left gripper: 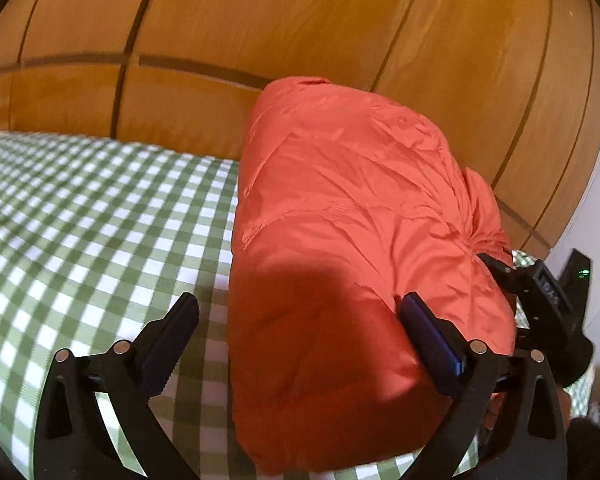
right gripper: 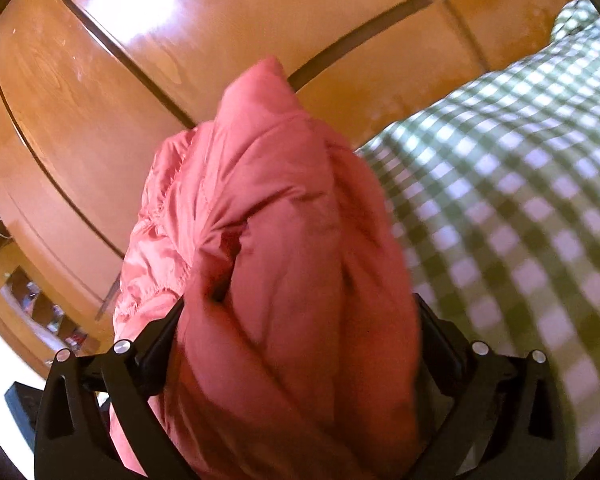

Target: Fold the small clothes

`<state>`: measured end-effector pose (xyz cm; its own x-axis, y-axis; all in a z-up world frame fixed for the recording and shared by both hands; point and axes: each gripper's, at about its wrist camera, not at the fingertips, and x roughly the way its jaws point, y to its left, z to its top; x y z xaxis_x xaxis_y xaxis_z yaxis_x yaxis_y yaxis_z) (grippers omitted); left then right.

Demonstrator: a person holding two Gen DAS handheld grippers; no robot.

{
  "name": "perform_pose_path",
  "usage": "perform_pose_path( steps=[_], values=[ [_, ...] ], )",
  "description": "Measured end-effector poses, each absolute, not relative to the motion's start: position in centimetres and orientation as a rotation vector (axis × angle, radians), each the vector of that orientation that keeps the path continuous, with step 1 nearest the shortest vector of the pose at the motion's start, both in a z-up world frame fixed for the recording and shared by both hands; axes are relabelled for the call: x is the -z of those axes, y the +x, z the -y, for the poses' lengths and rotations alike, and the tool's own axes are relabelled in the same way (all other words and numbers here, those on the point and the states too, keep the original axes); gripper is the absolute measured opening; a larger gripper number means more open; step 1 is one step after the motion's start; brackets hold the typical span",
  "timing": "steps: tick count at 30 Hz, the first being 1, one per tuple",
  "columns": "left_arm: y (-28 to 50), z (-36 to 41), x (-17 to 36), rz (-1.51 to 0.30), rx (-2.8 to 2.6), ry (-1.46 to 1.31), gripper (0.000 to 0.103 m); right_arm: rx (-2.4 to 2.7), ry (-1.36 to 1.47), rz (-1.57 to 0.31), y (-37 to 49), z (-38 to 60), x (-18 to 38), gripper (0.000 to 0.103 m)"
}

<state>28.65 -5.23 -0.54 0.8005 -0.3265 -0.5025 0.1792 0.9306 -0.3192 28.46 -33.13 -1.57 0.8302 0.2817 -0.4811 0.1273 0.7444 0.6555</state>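
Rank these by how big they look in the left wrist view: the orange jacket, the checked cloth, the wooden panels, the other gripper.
1 and 2. wooden panels and orange jacket: too similar to rank.
3. checked cloth.
4. right gripper, only partly in view.

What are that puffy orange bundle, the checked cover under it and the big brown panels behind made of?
Orange bundle: likely thin nylon or polyester with padding; it has a slight sheen, fine crinkles and stitched seams. Checked cover: matte woven cloth, probably cotton, in green and white gingham. Brown panels: wood or wood-look laminate, glossy; grain shows and light glares off it in the right wrist view.
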Motion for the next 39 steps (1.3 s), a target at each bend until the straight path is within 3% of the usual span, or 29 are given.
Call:
perform_pose_path(
  steps=[6,21,33,39],
  values=[
    [27.0,6.1,0.5,-0.555,0.254,-0.178,0.1,0.184,0.807,-0.587,23.7,35.7,2.0,0.101],
    [23.2,8.4,0.4,-0.548,0.175,0.001,0.1,0.209,0.819,-0.578,18.0,34.9,1.8,0.101],
    [19.8,9.9,1.7,-0.738,0.231,0.086,0.1,0.204,0.618,-0.779,16.7,30.9,1.5,0.101],
    [16.8,10.7,1.3,-0.725,0.223,0.18,0.1,0.197,0.524,-0.838,15.0,29.1,1.3,0.101]
  ],
)
